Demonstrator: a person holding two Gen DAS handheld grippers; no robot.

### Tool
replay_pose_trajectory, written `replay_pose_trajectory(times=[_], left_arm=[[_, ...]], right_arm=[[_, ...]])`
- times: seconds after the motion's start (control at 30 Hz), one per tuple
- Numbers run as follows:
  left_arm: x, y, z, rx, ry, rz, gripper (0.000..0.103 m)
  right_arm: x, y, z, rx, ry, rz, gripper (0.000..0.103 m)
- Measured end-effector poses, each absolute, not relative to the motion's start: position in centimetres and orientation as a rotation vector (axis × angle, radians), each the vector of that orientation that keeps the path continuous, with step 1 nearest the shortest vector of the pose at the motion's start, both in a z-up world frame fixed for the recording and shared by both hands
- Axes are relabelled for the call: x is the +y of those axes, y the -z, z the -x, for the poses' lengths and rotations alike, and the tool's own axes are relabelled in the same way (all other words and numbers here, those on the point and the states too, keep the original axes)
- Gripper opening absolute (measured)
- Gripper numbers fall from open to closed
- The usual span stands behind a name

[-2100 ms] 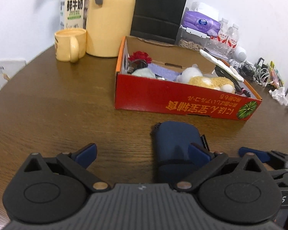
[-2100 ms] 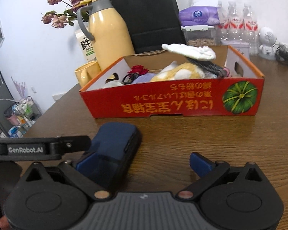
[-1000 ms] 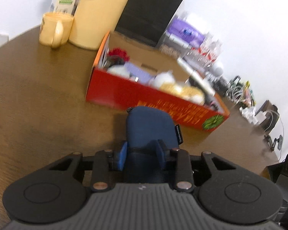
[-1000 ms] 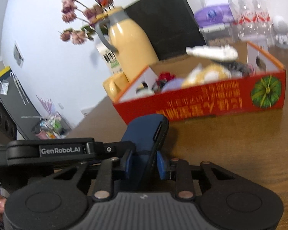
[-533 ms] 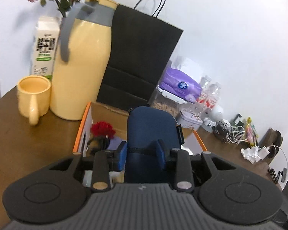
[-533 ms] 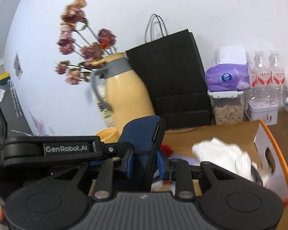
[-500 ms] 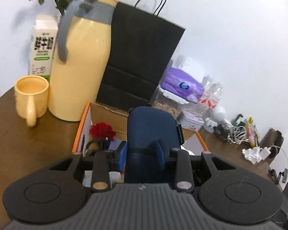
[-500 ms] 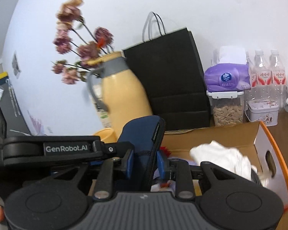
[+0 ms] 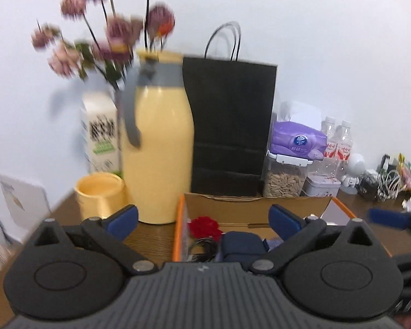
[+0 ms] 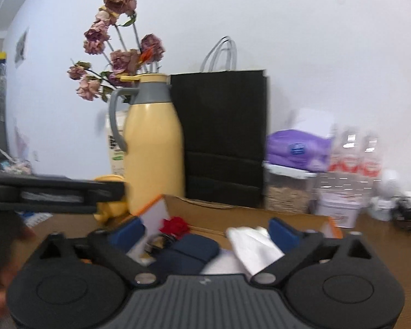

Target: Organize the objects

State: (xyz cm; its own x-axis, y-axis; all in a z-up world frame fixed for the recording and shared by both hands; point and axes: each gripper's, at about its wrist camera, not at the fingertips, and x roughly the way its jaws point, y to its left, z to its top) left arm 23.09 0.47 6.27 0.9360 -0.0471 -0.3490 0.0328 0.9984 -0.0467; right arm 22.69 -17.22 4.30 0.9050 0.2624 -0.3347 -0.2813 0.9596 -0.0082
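Observation:
A dark blue pouch (image 9: pixel 242 245) lies inside the red cardboard box (image 9: pixel 256 207), beside a red flower (image 9: pixel 204 226) and black cords. My left gripper (image 9: pixel 202 219) hovers above the box with its jaws opening wide; its pads touch nothing. In the right wrist view the same pouch (image 10: pixel 189 249) rests in the box (image 10: pixel 233 213) next to a white cloth (image 10: pixel 252 244). My right gripper (image 10: pixel 205 233) also has its jaws opening wide, clear of the pouch. The left gripper's body (image 10: pixel 54 192) shows at the left of that view.
Behind the box stand a yellow jug (image 9: pixel 157 153), a yellow mug (image 9: pixel 100 196), a milk carton (image 9: pixel 101 139), dried flowers (image 9: pixel 106 38) and a black paper bag (image 9: pixel 230 126). A purple tissue pack (image 9: pixel 297 142), a seed jar (image 9: pixel 283 179), bottles and cables fill the right.
Both grippers were shut on the blue pouch held over the box; now both stand wide open and the pouch lies in the box. Both views have tilted up.

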Motion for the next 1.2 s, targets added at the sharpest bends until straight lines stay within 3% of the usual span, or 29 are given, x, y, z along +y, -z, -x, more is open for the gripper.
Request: replay_pose_trajectory(times=[0.13,0.5,1.2], left_arm=[[0.3,-6.5,-17.6,0.330,0.027,-0.024,0.103],[-0.4,-3.3,-9.4,0.490,0.070,0.015,0.103],[-0.8,-2.6,-7.3,0.508,0.084,0.022,0.103]], right_arm=[[-19.3,-4.0,-18.0,0.357,-0.206,0.073,0.103],[-21.2,-2.6,-8.5,0.464,-0.157,0.001,0.103],[-20.8,-2.2,-6.8,0.488,-0.159,-0.008,0.103]])
